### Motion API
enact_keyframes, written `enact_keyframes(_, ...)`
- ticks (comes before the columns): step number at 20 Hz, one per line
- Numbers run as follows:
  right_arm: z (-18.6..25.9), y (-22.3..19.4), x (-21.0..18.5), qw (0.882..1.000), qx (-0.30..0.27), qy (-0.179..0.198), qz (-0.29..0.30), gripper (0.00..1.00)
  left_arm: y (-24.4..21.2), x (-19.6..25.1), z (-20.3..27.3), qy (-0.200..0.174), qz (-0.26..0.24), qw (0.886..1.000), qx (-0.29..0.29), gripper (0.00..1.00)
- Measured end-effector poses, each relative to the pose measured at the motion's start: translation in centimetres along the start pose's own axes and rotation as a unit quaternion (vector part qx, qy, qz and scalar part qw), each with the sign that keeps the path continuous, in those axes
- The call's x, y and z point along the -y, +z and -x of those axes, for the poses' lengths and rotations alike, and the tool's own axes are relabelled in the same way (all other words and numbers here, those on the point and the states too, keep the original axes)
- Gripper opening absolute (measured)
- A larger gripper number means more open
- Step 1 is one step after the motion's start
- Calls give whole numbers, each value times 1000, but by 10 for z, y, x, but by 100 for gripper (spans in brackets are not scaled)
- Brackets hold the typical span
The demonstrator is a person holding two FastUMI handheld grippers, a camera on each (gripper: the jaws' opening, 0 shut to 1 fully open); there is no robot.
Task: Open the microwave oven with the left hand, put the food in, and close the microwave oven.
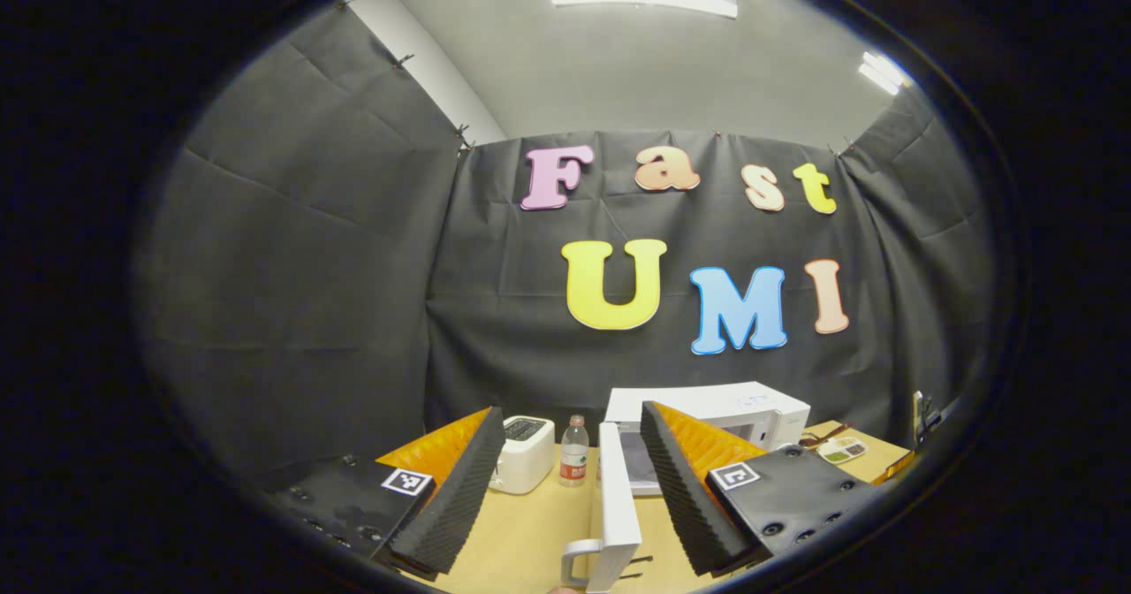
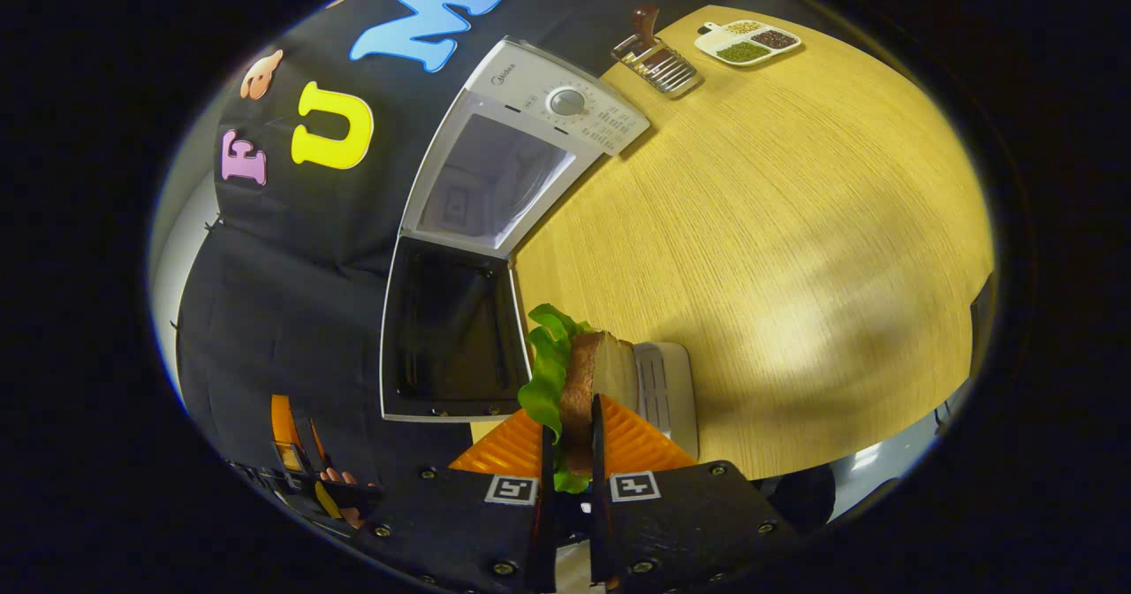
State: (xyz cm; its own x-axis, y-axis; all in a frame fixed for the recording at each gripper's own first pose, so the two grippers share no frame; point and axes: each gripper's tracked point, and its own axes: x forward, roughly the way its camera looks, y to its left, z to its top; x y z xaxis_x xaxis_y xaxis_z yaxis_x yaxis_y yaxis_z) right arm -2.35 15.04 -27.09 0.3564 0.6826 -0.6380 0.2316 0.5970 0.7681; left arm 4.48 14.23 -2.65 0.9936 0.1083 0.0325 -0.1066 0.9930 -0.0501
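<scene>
The white microwave (image 1: 742,404) stands at the back of the table. Its door (image 1: 616,497) is swung open and shows edge-on, handle (image 1: 579,563) low, between the spread fingers of my left gripper (image 1: 573,415). That gripper is open and neither finger presses on the door. In the right gripper view the microwave's empty cavity (image 2: 495,178) and the dark inner face of its door (image 2: 451,329) lie ahead. My right gripper (image 2: 572,417) is shut on a sandwich (image 2: 588,373) with green lettuce, held in front of the door.
A white toaster (image 1: 526,453) and a water bottle (image 1: 574,453) stand left of the microwave. A divided dish of beans (image 2: 747,41) and a brown-handled metal tool (image 2: 658,59) lie on the wooden table (image 2: 795,223). A hand with the other gripper (image 2: 309,479) shows lower left.
</scene>
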Motion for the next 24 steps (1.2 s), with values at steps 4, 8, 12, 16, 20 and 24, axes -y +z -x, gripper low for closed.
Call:
enact_keyframes(4, -11, 22, -34, 999, 37, 27, -5, 16, 0, -3, -17, -12, -4, 1000, 2, 100)
enact_keyframes(8, -33, 45, -65, 996, 71, 49, -9, 16, -1, -18, -30, -15, -7, 1000, -2, 98)
enact_keyframes(12, -64, 69, -86, 993, 105, 60, -2, 15, -4, -37, -41, -12, -9, 1000, -5, 100)
enact_keyframes(16, -94, 96, -105, 987, 141, 75, 3, 16, -9, -62, -49, -3, -22, 1000, -15, 100)
enact_keyframes(20, -128, 127, -116, 979, 189, 81, 8, 15, -6, -84, -56, 7, -29, 999, -16, 100)
enact_keyframes(24, -163, 155, -122, 968, 233, 89, 5, 16, -13, -104, -62, 14, -40, 999, -29, 100)
